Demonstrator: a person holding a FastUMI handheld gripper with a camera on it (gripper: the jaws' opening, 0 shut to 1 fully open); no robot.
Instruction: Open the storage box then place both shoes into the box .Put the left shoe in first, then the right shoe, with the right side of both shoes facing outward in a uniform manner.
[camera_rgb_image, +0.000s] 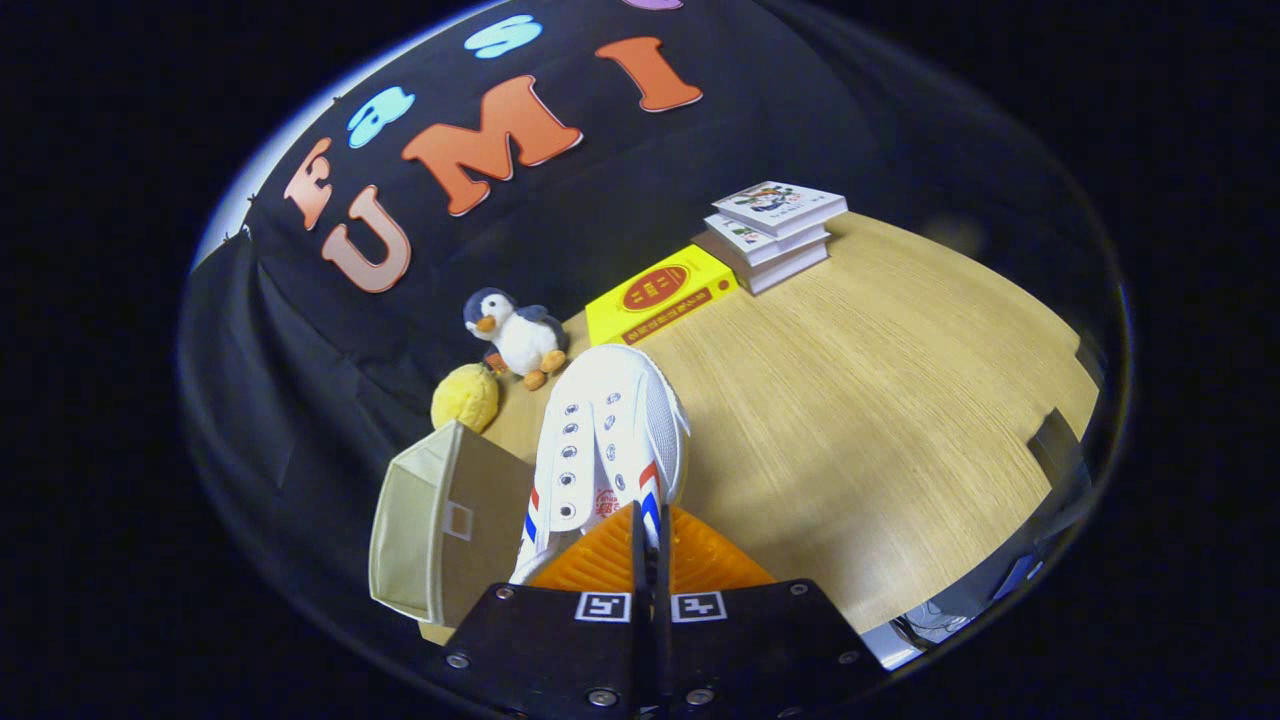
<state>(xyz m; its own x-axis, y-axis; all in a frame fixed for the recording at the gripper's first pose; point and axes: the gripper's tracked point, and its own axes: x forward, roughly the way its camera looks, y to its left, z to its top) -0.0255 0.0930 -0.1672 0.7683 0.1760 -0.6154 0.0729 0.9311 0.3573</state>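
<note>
Item, claw (649, 530): we are seeing its two fingers drawn close together and clamped on the white shoe (605, 440), gripping a thin part at the shoe's near end; the toe is pointing away from us, past the fingertips.

Item, white shoe: canvas upper, rounded rubber toe cap, two rows of metal eyelets without laces, red and blue stripes on each flank; we are judging it light and somewhat floppy, so it may be swinging about a pinch this narrow; we cannot tell from here whether it is the left or the right.

Item, storage box (440, 520): beige fabric, soft straight walls, a small label window on one face; it is sitting just beside the shoe, to the left of the fingers, at the edge of the desk (880, 400); its open mouth is turned away from the shoe, interior pale and, so far as we can see, holding nothing.

Step in hand, by our judgement: carrying a shoe toward the box; the next move is calling for swinging it round to the mouth and turning it so the right side faces outward.

Also present: light wood-grain desk; plush penguin (515, 335); fuzzy yellow ball (465, 397); yellow book (658, 292); stacked books (772, 232).
</note>
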